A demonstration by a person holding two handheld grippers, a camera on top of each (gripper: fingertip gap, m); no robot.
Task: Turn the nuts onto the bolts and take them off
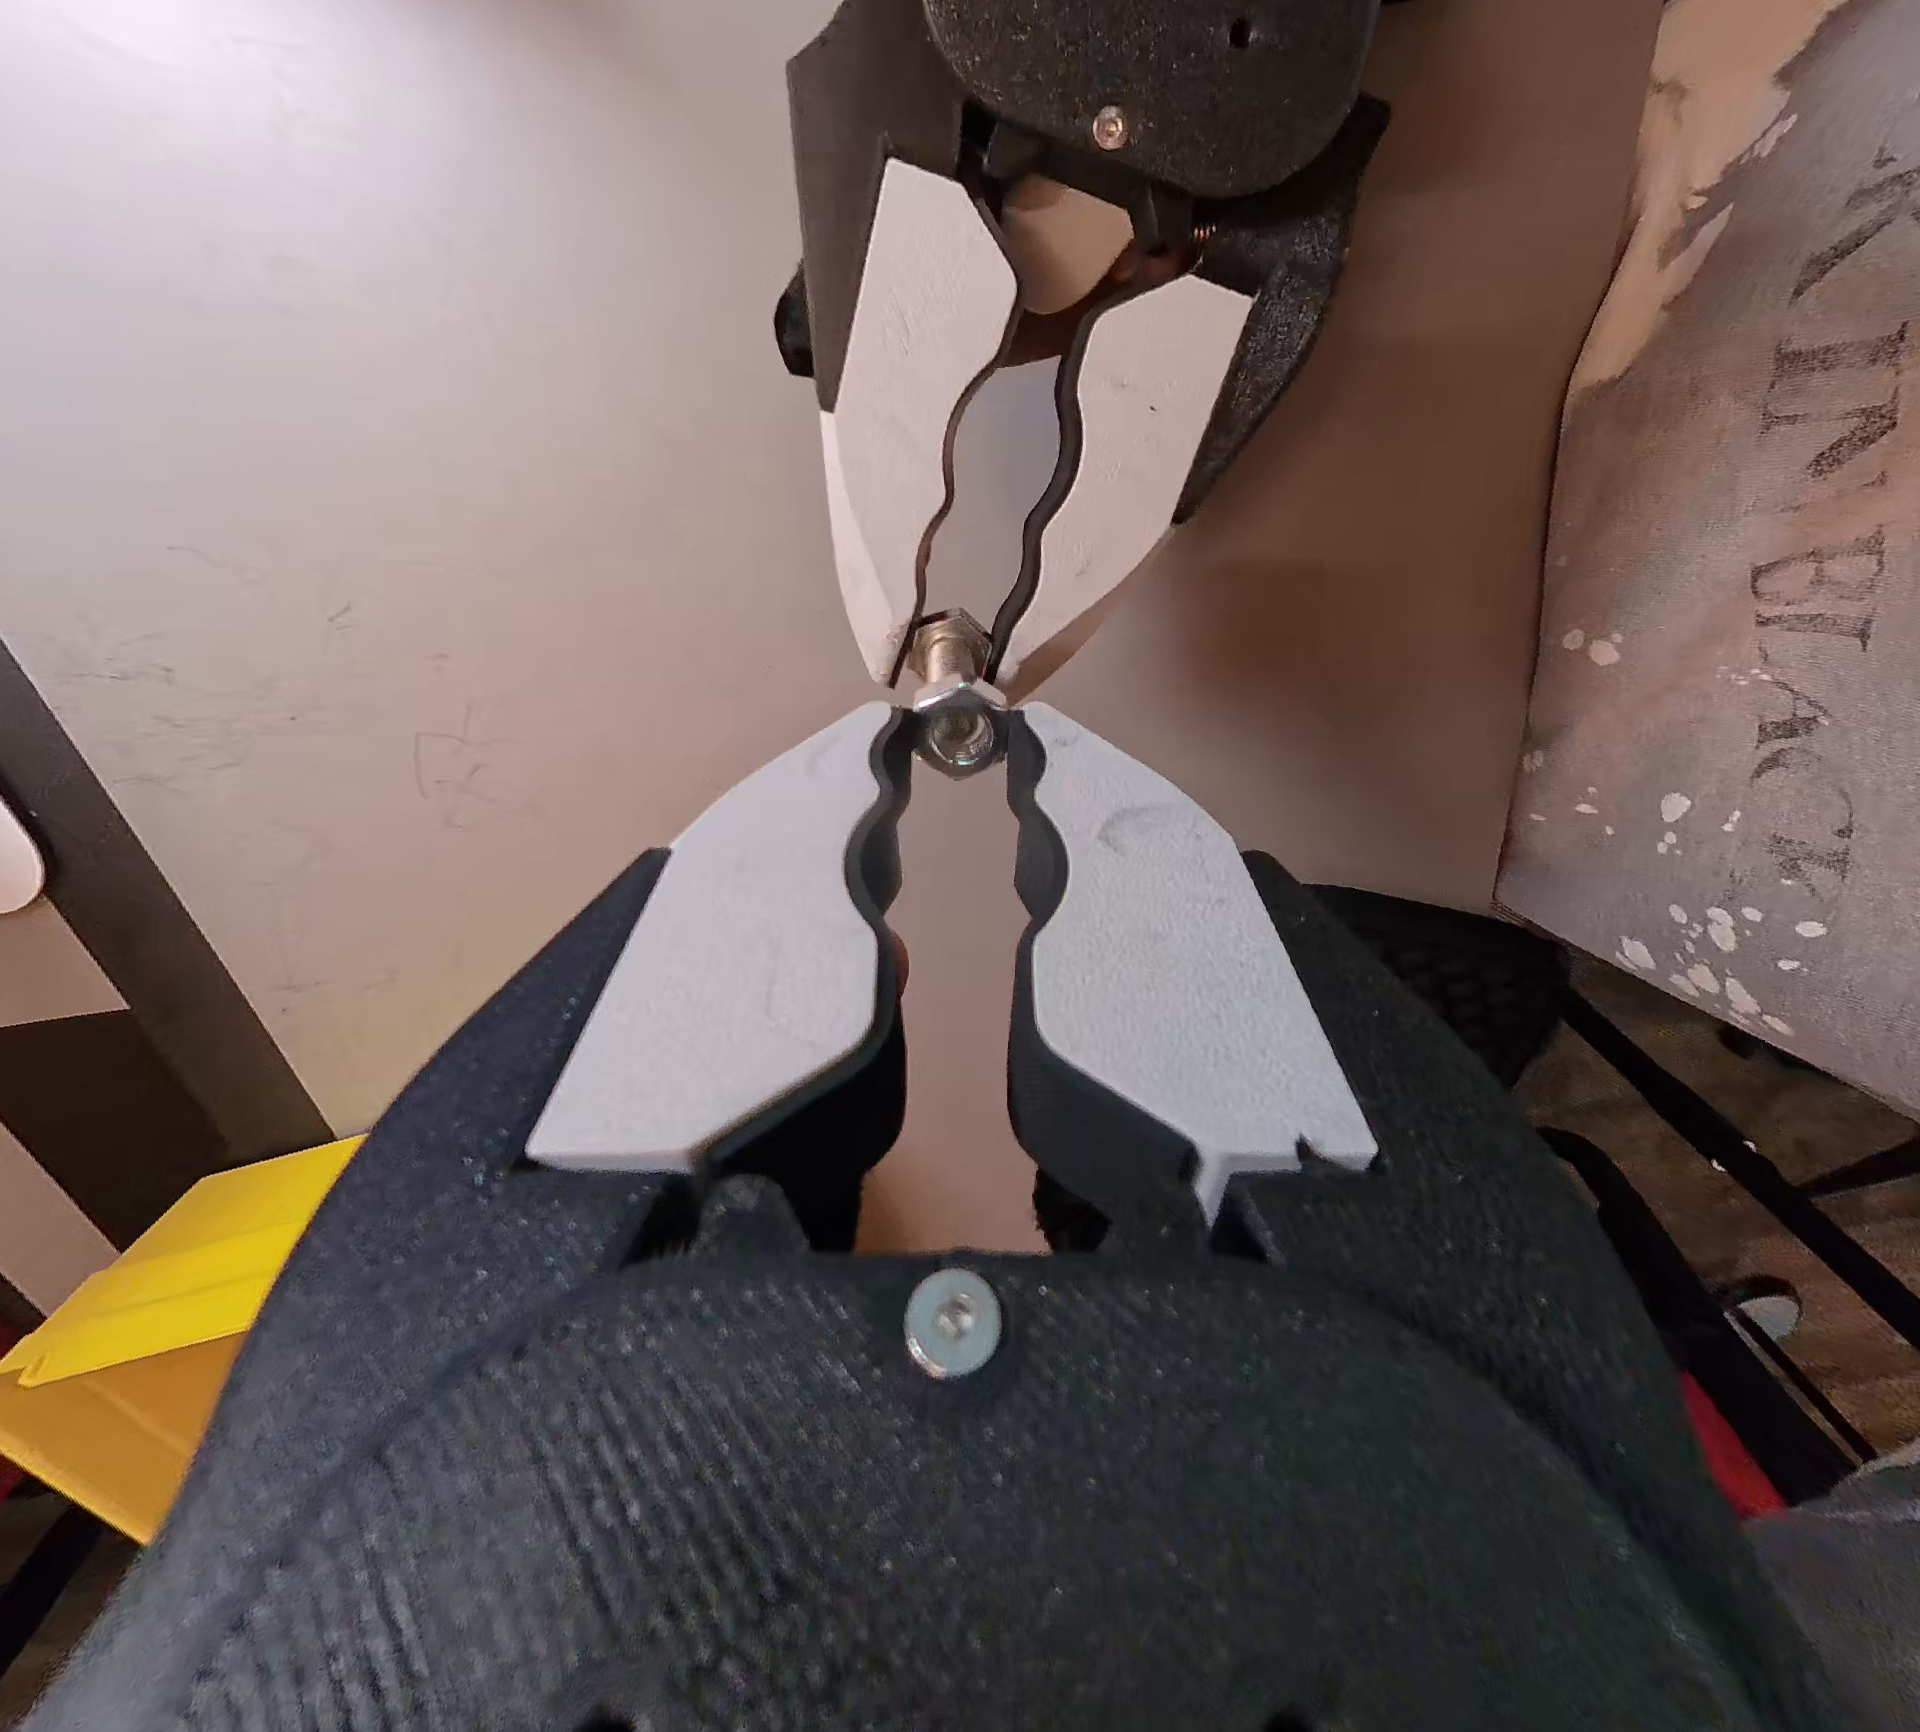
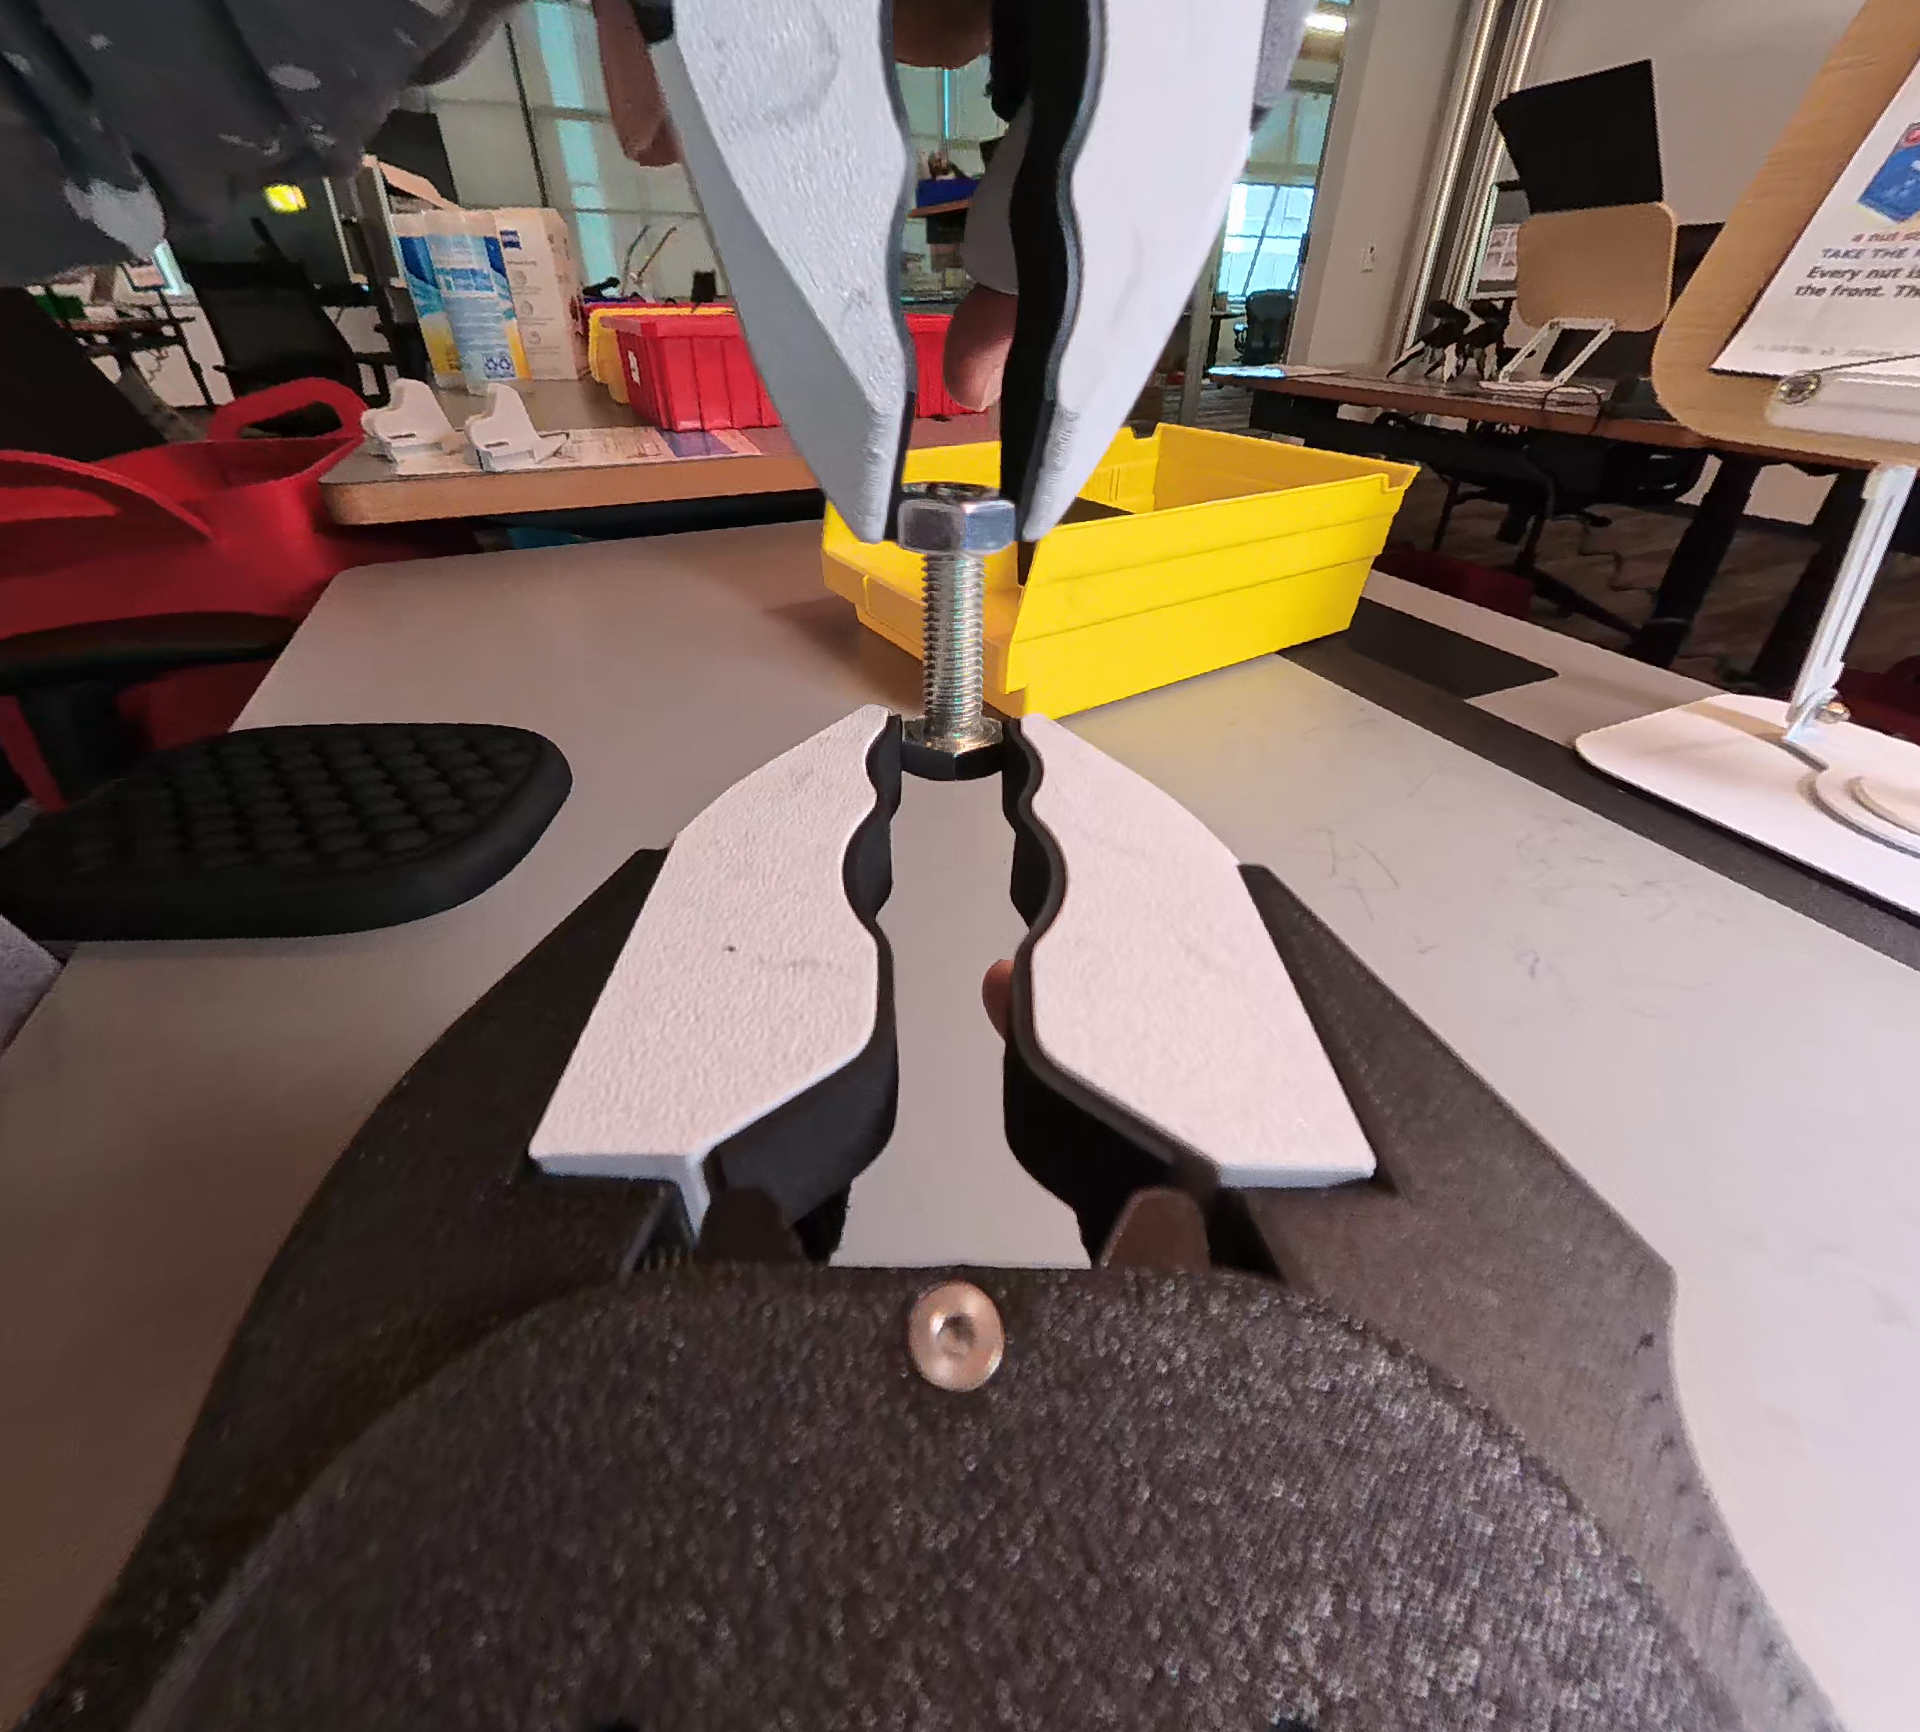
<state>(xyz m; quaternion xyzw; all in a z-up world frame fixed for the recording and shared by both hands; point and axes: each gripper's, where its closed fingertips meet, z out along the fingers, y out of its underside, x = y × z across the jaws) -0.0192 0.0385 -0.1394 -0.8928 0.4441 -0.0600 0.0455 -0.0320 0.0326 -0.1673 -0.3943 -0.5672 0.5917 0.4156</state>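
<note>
A silver bolt (image 2: 953, 633) stands upright between my two grippers above the grey table (image 2: 1403, 934). My left gripper (image 2: 956, 519) comes down from above and is shut on the bolt's hex head. My right gripper (image 2: 953, 740) is shut on a hex nut (image 2: 951, 737) that sits on the bolt's lower threaded end. In the left wrist view my left gripper (image 1: 956, 732) pinches the bolt (image 1: 956, 735) by its head. There the right gripper (image 1: 943, 633) meets it tip to tip and grips the nut (image 1: 940, 620). A person's fingers show behind both grippers.
A yellow bin (image 2: 1195, 560) stands on the table just behind the bolt and also shows in the left wrist view (image 1: 156, 1319). A black mesh armrest (image 2: 281, 809) lies at the left. A white stand with a printed sheet (image 2: 1766, 768) is at the right. Red bins (image 2: 686, 373) sit on a farther table. Only a small space, under 4 cm, lies between the two pairs of fingers.
</note>
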